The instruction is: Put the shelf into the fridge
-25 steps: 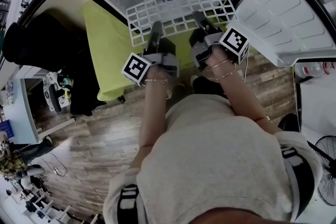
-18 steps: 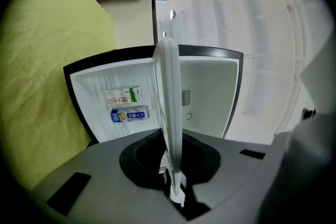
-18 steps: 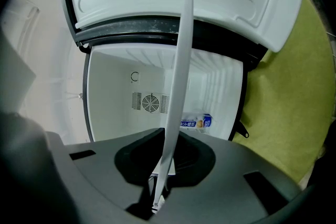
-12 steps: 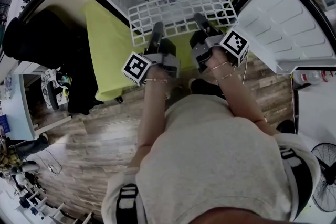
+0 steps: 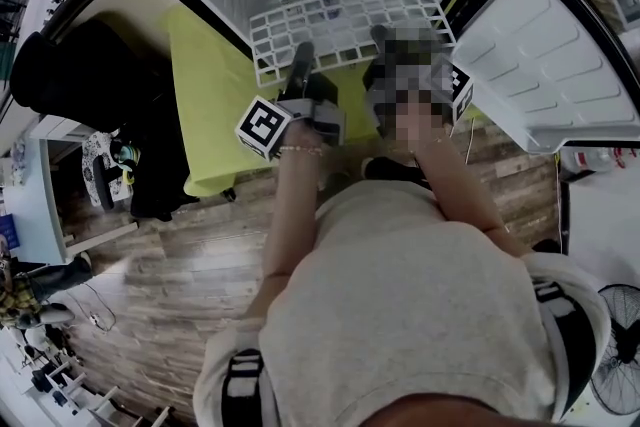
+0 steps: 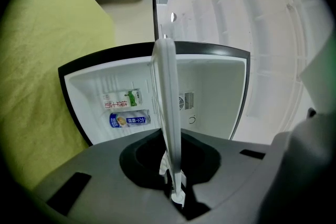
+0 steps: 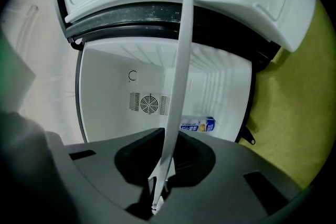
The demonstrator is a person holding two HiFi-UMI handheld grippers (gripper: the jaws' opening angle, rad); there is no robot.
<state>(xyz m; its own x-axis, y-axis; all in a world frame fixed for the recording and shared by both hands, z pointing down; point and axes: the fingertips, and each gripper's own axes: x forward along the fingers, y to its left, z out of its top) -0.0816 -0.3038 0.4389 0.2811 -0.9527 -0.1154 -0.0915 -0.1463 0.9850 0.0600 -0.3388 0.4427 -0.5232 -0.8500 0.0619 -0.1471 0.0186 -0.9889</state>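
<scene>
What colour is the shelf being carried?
The shelf is white, an open grid; head view shows it best.

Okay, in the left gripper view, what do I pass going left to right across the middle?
Yellow-green cloth → green-and-white carton directly above blue carton → shelf, edge-on in the left gripper → vent on the back wall of the fridge.
</scene>
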